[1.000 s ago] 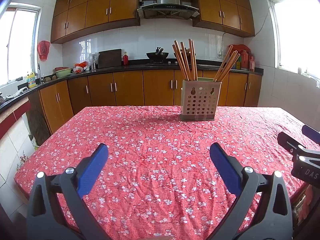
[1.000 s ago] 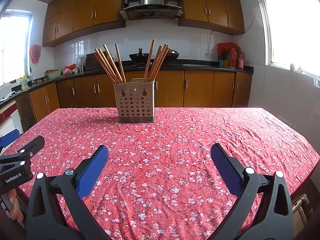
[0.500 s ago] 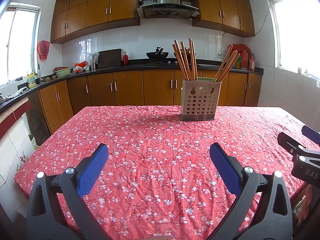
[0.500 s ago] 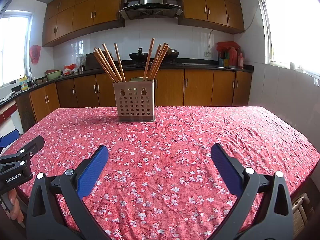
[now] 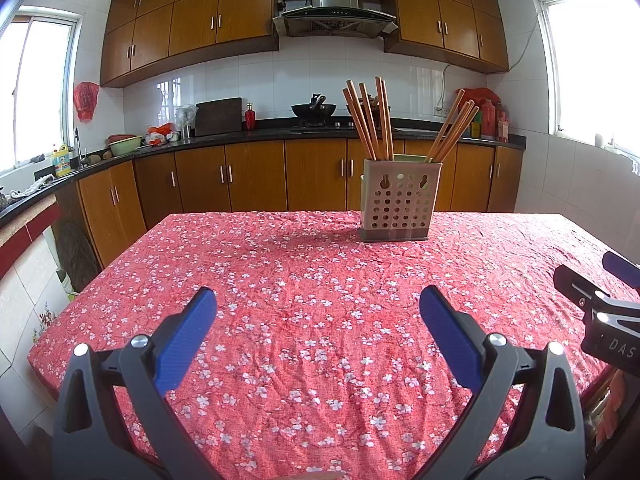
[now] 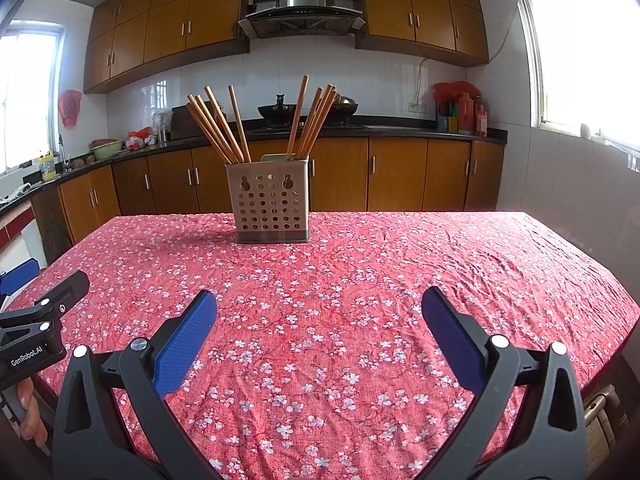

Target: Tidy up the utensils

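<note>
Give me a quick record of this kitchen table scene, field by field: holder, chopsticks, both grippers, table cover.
holder: perforated utensil holder, upright on the table's far side
chopsticks: wooden chopsticks standing in the holder in two leaning bunches
left gripper: left gripper open, empty, above the cloth
right gripper: right gripper open, empty, above the cloth
table cover: red floral tablecloth, wrinkled
loose utensils on cloth: none visible

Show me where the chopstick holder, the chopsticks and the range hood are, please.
chopstick holder (image 6: 267, 208): right wrist view, on its perforated front wall.
chopsticks (image 6: 218, 128): right wrist view, mid-shaft of the left bundle.
range hood (image 5: 335, 16): left wrist view, on its canopy front.
</note>
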`<move>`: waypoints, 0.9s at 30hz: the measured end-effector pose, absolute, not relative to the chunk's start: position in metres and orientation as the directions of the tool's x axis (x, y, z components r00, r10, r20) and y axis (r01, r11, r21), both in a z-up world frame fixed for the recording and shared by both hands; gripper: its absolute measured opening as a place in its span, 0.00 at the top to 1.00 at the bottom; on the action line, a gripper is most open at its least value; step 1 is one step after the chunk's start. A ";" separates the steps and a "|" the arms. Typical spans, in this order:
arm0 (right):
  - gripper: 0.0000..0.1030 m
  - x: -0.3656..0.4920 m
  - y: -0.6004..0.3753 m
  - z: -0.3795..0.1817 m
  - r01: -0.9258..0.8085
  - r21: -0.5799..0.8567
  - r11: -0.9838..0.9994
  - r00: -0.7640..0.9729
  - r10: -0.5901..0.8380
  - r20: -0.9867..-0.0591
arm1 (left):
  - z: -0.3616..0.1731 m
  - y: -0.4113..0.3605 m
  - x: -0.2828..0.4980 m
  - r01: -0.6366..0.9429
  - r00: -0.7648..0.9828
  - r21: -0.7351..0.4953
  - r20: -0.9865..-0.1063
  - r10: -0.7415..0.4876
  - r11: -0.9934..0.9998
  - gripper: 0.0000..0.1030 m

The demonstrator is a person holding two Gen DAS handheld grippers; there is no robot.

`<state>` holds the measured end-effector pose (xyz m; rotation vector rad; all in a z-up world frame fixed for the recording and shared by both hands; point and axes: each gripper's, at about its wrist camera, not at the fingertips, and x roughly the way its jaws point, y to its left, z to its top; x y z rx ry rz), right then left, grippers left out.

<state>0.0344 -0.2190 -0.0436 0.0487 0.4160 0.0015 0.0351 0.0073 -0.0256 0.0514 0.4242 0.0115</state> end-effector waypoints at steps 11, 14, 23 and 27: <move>0.02 0.034 -0.219 -0.043 0.009 0.049 0.999 0.914 0.012 -0.405 | -0.026 0.009 0.035 0.002 0.911 0.051 -0.412 0.019 0.999 0.04; 0.02 0.034 -0.220 -0.043 0.009 0.049 0.999 0.915 0.012 -0.404 | -0.026 0.009 0.035 0.002 0.911 0.052 -0.411 0.020 0.999 0.04; 0.02 0.034 -0.220 -0.043 0.009 0.049 0.999 0.914 0.012 -0.405 | -0.026 0.009 0.035 0.003 0.911 0.053 -0.412 0.019 0.999 0.04; 0.02 0.035 -0.220 -0.043 0.009 0.050 0.999 0.914 0.012 -0.405 | -0.027 0.010 0.036 0.002 0.910 0.049 -0.414 0.019 0.999 0.04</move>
